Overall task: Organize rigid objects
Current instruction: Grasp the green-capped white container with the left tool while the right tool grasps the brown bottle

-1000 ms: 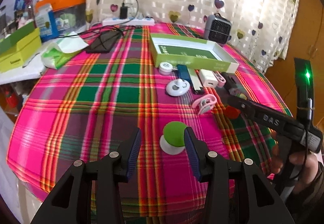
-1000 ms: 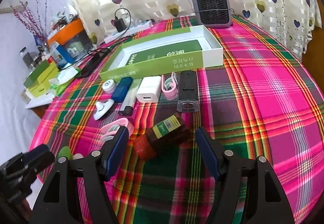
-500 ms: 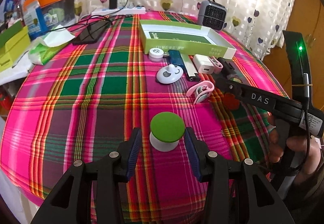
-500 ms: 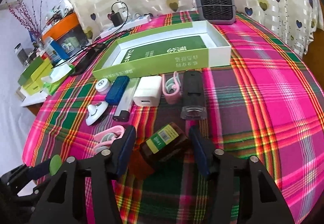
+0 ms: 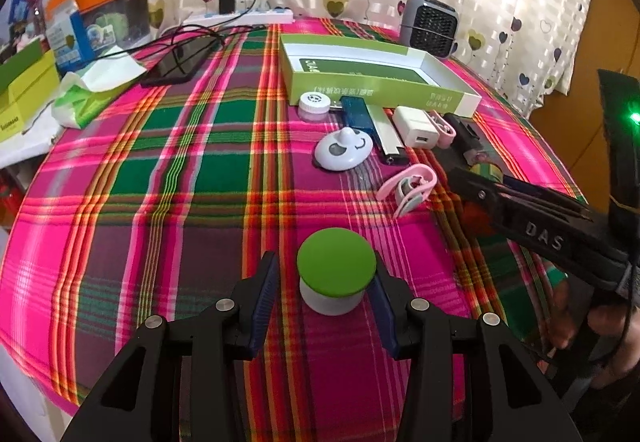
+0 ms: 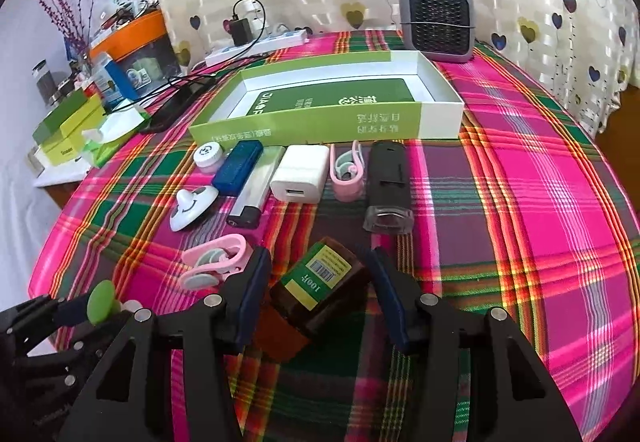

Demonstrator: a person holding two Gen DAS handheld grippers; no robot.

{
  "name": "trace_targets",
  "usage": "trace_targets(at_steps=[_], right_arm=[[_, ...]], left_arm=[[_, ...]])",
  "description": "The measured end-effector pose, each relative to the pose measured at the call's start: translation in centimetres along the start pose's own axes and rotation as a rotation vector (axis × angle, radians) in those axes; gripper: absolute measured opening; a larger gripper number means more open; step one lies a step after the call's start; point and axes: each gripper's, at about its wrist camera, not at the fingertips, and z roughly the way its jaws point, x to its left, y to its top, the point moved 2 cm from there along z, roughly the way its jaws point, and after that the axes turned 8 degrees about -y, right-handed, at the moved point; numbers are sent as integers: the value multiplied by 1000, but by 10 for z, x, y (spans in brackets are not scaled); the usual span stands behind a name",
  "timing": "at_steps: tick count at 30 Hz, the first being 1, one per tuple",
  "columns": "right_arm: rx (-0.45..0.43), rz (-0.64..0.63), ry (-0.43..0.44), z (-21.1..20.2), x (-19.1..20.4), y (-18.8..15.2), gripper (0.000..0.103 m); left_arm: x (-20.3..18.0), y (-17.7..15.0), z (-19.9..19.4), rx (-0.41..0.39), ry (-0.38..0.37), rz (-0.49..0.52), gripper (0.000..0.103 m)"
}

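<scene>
At the bottom centre of the left wrist view, the left gripper (image 5: 324, 282) has its jaws narrow around a green-capped jar (image 5: 335, 274), which stands upright on the plaid tablecloth (image 5: 180, 170). Low in the right wrist view, the right gripper (image 6: 318, 292) frames a brown bottle (image 6: 316, 298) lying tilted; whether its pads touch the bottle I cannot tell. Above them an open green box (image 6: 440, 114) waits.

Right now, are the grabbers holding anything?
Not yet. The left gripper straddles the green-topped jar, the right gripper the brown bottle; gaps show.
</scene>
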Motion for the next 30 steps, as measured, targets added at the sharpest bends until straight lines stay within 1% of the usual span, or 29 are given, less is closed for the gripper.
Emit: trace_targets(at_steps=[8, 10, 12, 15, 20, 23, 24, 26, 28, 30], right_arm=[[-17, 17, -28, -6, -1, -5, 53], [-39, -17, -11, -7, 4, -5, 53], [-35, -44, 2, -5, 8, -5, 53], [-25, -46, 41, -3, 9, -4, 53], [-30, -49, 35, -3, 12, -5, 52], [-20, -67, 27, -2, 17, -8, 44], [-19, -67, 29, -1, 18, -8, 39], [-19, -68, 25, -1, 18, -8, 37], [-18, -65, 25, -1, 18, -8, 37], [-18, -64, 20, -1, 19, -8, 36]], left_arm=[[4, 2, 1, -16, -19, -20, 43], [4, 2, 1, -17, -21, -21, 43], [4, 2, 1, -16, -21, -22, 43], [4, 2, 1, -17, -20, -22, 43], [4, 3, 1, -18, -24, -28, 43], [4, 4, 1, -21, -30, -33, 42], [3, 4, 1, -20, -30, -32, 42], [3, 5, 1, -20, -32, -32, 42], [4, 5, 1, -23, -32, -33, 39], [4, 6, 1, -25, -35, -34, 33]])
